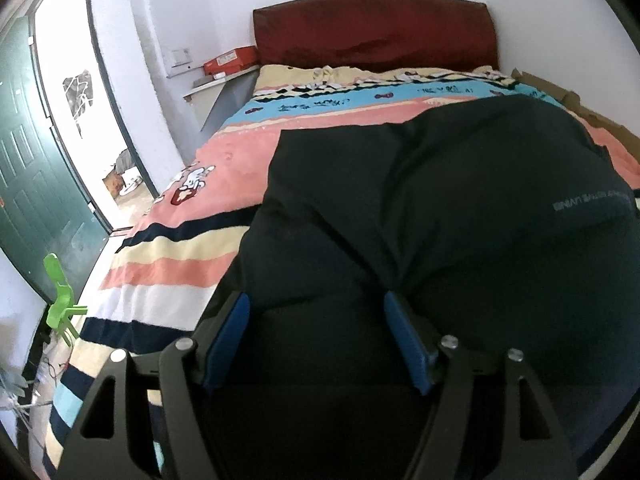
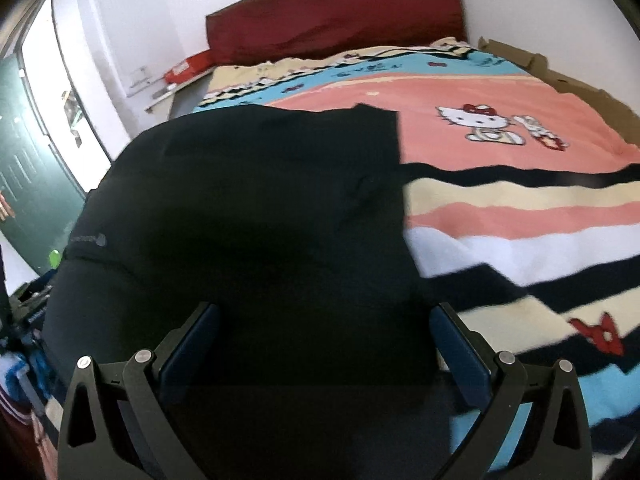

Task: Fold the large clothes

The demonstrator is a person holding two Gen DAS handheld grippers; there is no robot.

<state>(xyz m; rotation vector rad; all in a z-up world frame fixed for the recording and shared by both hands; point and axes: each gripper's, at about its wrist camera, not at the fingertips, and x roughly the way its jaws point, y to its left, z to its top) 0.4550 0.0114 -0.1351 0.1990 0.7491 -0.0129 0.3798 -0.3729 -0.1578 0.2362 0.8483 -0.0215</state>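
Note:
A large black garment (image 1: 440, 208) with small grey lettering lies spread on the striped bed cover; it also shows in the right wrist view (image 2: 256, 200). My left gripper (image 1: 316, 308) is open, its blue pads (image 1: 230, 336) wide apart over the garment's near left part. My right gripper (image 2: 326, 316) is open too, its fingers straddling the garment's near right edge just above the cloth. Nothing is held in either one.
The bed has a striped pink, white and blue cover (image 2: 520, 216) with a cartoon cat and a dark red headboard (image 1: 372, 28). A bedside shelf with an orange box (image 1: 230, 60) stands left. A green door (image 1: 36, 168) and a green plastic chair (image 1: 60, 296) are at the far left. Cardboard (image 2: 560, 76) lines the right edge.

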